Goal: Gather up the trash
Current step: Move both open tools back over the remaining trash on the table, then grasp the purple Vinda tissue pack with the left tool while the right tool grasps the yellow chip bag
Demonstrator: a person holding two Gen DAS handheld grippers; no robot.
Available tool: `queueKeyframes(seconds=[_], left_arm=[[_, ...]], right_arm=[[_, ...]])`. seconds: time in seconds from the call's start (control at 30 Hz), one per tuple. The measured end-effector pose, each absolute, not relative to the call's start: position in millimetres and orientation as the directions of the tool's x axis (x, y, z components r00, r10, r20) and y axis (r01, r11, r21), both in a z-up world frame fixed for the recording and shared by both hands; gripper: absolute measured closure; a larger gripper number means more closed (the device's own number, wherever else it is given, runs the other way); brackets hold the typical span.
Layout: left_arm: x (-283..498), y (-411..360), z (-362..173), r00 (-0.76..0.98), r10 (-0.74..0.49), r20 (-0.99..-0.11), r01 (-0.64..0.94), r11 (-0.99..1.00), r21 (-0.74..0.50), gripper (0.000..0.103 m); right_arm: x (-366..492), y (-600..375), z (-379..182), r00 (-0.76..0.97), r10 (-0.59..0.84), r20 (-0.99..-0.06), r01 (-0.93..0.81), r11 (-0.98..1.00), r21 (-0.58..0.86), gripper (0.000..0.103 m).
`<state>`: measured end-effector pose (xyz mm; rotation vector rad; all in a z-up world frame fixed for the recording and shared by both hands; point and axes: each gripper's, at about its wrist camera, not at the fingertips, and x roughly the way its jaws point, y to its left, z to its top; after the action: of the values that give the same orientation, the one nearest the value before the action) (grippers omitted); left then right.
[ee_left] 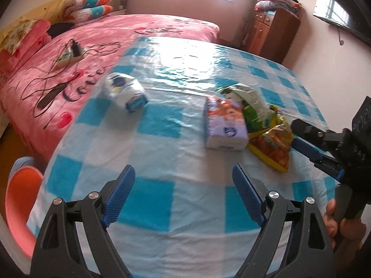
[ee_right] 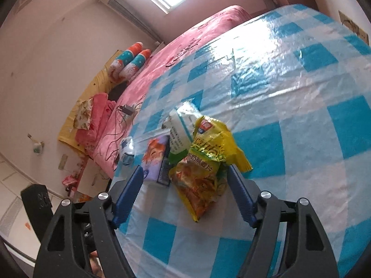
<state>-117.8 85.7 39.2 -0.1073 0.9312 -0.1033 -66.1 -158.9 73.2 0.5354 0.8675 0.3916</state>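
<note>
A: Where's the trash?

B: On the checked table [ee_right: 301, 106]. Your yellow chip bag [ee_right: 206, 166] lies crumpled beside a tissue pack [ee_right: 156, 159], with a green-white wrapper [ee_right: 180, 129] just behind them. A white-blue packet [ee_left: 125, 90] sits well apart, toward the pink bed [ee_left: 69, 53].

A: And my right gripper [ee_right: 185, 180]?

B: Jaws apart, one finger on each side of the chip bag. The right finger looks at the bag's edge; I can't tell if it presses.

A: My left gripper [ee_left: 183, 194]?

B: Spread wide over bare cloth, holding nothing, near the table's front edge.
</note>
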Motion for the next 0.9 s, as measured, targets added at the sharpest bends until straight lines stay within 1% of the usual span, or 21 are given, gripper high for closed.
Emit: queueKeyframes(seconds=[0.2, 0.47, 0.57, 0.63, 0.8, 0.9], left_arm=[[-96.8, 64.5, 36.5, 0.588, -0.159, -0.793, 0.077, 0.987, -0.141, 0.017], [-66.1, 42.2, 31.3, 0.584, -0.174, -0.793, 0.101, 0.985, -0.142, 0.017], [-57.1, 38.2, 26.4, 0.579, -0.172, -0.797, 0.094, 0.985, -0.145, 0.017], [-54.0, 35.1, 23.3, 0.579, -0.163, -0.799, 0.091, 0.987, -0.136, 0.017], [-49.1, 33.1, 17.3, 0.579, -0.137, -0.804, 0.072, 0.991, -0.117, 0.029], [-46.6, 32.7, 17.4, 0.582, -0.135, -0.802, 0.065, 0.991, -0.119, 0.032]], right_arm=[[-49.7, -157.0, 71.4, 0.601, 0.494, -0.628, -0.109, 0.829, 0.549, 0.029], [-32.0, -164.0, 71.4, 0.612, 0.433, -0.662, -0.096, 0.871, 0.481, 0.036], [-26.5, -170.8, 69.4, 0.620, 0.395, -0.678, -0.072, 0.889, 0.452, 0.036], [-23.1, -174.7, 66.3, 0.613, 0.403, -0.680, -0.069, 0.884, 0.462, 0.036], [-21.5, -174.9, 65.4, 0.611, 0.404, -0.680, -0.076, 0.886, 0.458, 0.036], [-21.2, -172.6, 65.5, 0.612, 0.398, -0.684, -0.082, 0.892, 0.445, 0.036]])
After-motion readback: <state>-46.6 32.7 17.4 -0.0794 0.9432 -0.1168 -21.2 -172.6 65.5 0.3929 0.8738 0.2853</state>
